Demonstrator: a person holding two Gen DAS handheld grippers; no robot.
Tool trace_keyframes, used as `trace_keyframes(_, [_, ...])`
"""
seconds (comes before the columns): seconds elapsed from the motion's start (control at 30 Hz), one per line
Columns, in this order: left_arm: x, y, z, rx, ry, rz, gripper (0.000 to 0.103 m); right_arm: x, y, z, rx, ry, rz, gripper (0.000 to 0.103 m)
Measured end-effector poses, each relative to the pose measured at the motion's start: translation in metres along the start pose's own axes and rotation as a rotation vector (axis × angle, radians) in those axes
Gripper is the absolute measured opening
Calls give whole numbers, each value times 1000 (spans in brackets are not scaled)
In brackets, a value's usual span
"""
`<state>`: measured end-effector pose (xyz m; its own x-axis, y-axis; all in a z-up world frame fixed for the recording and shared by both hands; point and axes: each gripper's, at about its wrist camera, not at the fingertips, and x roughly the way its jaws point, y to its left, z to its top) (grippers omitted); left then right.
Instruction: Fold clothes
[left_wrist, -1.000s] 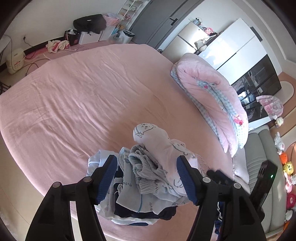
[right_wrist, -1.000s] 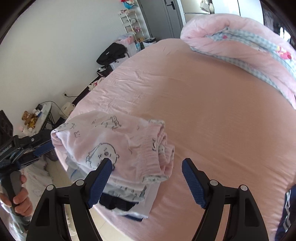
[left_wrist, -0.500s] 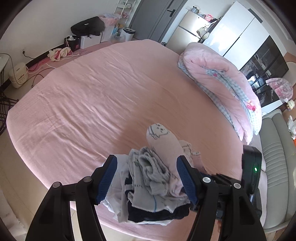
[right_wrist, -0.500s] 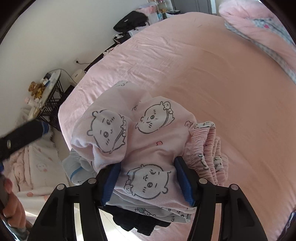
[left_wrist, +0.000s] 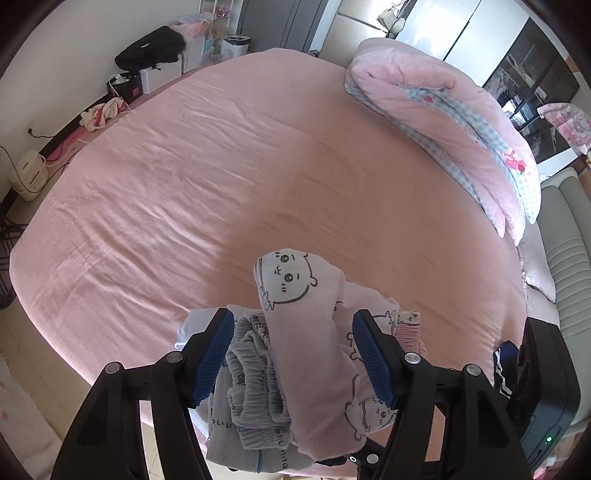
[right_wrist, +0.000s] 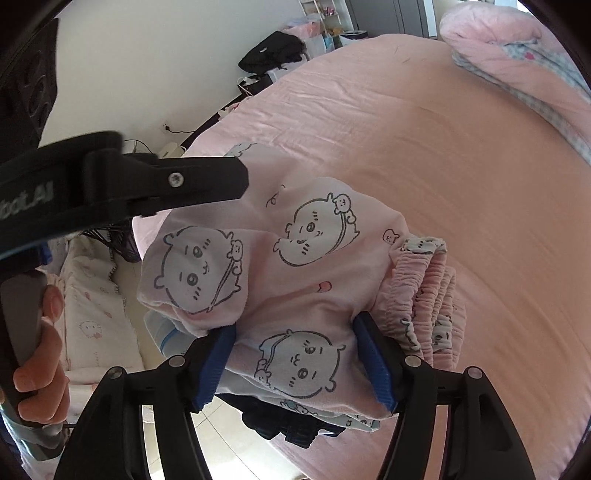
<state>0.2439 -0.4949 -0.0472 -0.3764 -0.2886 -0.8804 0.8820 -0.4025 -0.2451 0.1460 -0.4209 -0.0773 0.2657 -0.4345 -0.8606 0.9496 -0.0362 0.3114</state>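
1. Since the pile of clothes sits at the near edge of the pink bed, both tools can reach it from the side where the person stands.
2. The right hand-held gripper has just been opening a little; its blue pads flank the pink cartoon-print garment on top, apparently touching the fabric, though I cannot tell if they pinch it.
3. The left hand-held gripper stands fairly wide, its pads either side of the grey ruffled piece and the pink one, gripping nothing that I can see.
4. Counted: two grippers, one pile, one rolled quilt at the far side; at least four garments show, pink, grey, pale blue, dark.
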Motion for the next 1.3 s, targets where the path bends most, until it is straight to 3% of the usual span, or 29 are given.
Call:
trace_keyframes(0.17, [11,3,-18,40,46,72,65,-5,8,-11,-33,-10,13,71])
trace_keyframes(0.37, [10,20,-34,-4,50,25,70,-18,11,-23,-59,-16,75,72])
trace_keyframes(0.47, [6,25,-39,-13,49,23,72,-30,-1,-25,-2,-18,174,72])
trace_keyframes(0.7, [5,27,-43,-13,55,-4,73,-48,-43,-21,142,-77,214,72])
trace_keyframes(0.87, [8,28,-43,-11,54,24,77,-53,-72,-19,271,-133,211,73])
trace_keyframes(0.93, [9,32,-43,-21,58,15,78,-55,-83,-20,314,-154,213,83])
trace_keyframes(1.1, [7,42,-47,-92,76,-31,78,-27,-96,-19,365,-70,175,86])
trace_keyframes(1.3, [-9,44,-55,-126,85,-10,78,5,-75,-25,325,8,233,86])
